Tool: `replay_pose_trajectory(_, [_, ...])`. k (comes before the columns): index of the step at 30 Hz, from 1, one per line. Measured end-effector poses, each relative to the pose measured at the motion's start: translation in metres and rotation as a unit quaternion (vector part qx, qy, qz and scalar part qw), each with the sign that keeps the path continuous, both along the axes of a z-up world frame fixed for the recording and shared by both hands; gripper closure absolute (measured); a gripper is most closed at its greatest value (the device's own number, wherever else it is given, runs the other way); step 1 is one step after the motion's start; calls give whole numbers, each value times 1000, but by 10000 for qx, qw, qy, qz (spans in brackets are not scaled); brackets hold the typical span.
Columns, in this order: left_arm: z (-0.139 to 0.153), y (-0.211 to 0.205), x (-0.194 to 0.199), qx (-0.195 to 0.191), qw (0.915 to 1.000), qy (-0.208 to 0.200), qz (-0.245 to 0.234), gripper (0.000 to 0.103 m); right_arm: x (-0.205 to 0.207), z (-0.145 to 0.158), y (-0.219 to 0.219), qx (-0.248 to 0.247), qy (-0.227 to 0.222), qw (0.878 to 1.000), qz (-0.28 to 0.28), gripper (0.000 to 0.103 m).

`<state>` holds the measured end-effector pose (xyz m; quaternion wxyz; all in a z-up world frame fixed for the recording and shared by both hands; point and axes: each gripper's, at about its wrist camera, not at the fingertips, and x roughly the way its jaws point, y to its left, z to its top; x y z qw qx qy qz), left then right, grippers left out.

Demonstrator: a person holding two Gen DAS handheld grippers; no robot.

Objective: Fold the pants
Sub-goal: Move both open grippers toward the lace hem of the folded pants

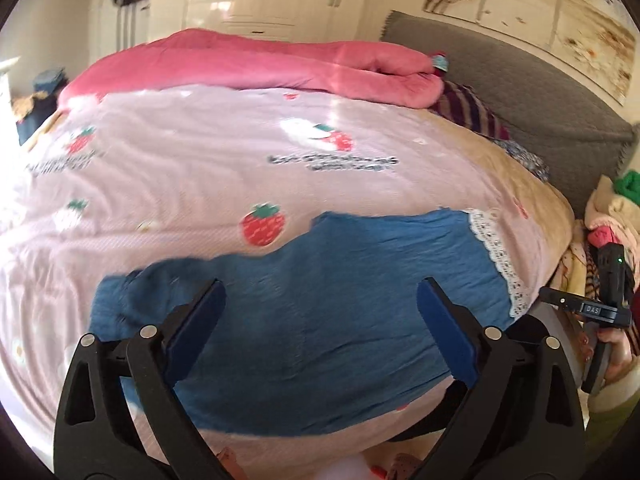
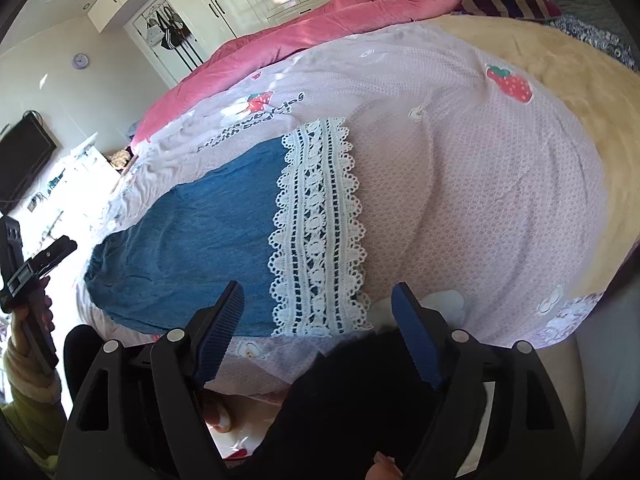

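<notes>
Left tongs [image 1: 320, 300] and right tongs [image 2: 318, 308], both with jaws apart and holding nothing, hover over the near edge of the bed [image 1: 180, 168], apparently poised to grasp. Beyond them the blue pants [image 1: 320, 280] lie flat on the strawberry-print cover, lace hem [image 2: 316, 224] to the right, seemingly spread for folding. Farther off lies a pink quilt [image 1: 248, 60].
</notes>
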<state>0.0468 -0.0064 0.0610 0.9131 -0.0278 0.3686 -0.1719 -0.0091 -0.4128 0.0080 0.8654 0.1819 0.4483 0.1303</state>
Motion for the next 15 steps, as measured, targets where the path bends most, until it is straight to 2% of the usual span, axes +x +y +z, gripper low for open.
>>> replay_pose_trajectory(6, [7, -73, 22, 249, 9957, -16, -887, 10, 2, -9, 4, 41, 139, 9999, 36, 26])
replay_pose_trajectory(15, [-7, -167, 62, 502, 9804, 198, -1896, 10, 11, -23, 2, 336, 238, 9991, 14, 26])
